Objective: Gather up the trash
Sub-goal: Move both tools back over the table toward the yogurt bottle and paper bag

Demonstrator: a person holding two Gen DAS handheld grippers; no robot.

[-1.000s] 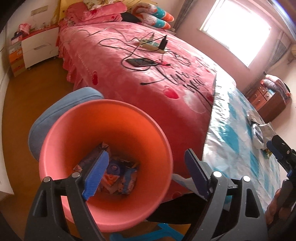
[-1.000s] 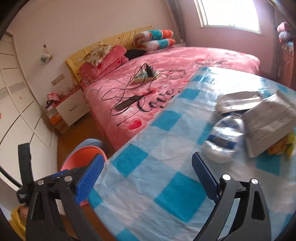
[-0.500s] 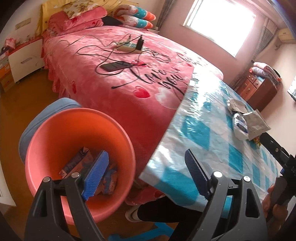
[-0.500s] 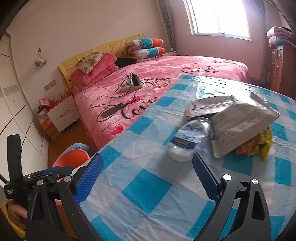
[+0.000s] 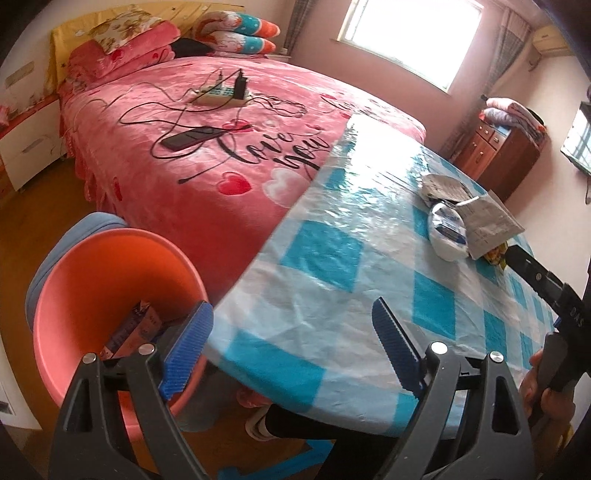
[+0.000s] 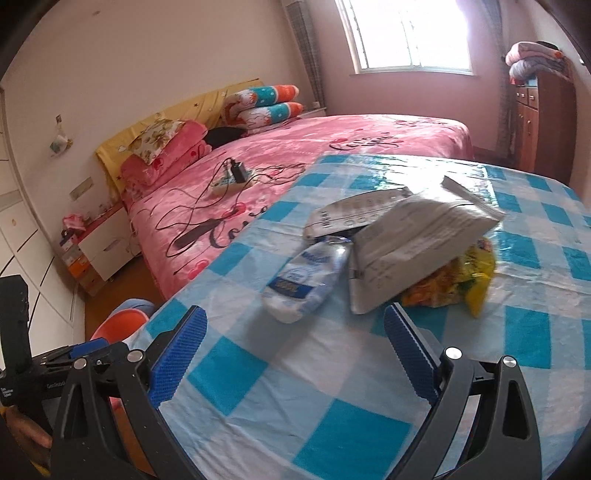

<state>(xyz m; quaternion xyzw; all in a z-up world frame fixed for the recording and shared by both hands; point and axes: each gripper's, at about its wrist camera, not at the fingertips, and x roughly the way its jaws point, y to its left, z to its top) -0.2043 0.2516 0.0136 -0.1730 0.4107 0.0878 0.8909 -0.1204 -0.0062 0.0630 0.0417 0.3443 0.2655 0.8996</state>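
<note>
On the blue-and-white checked desk (image 6: 343,373) lies a crumpled clear plastic bottle (image 6: 306,282) beside a silver foil pouch (image 6: 410,247); both grippers' jaws gape, released, holding nothing.

A bedroom with pale pink walls (image 6: 184,55) and a wooden floor (image 5: 33,218). Daylight is streaming through a bright window (image 6: 410,35) with curtains hanging beside it. A large bed (image 5: 229,122) is wearing a pink heart-patterned cover, with pillows (image 6: 266,101) stacked against a yellow headboard (image 6: 173,110). A white nightstand (image 6: 107,243) is standing beside the bed. A brown wooden dresser (image 6: 543,122) is carrying folded blankets (image 6: 532,55).
</note>
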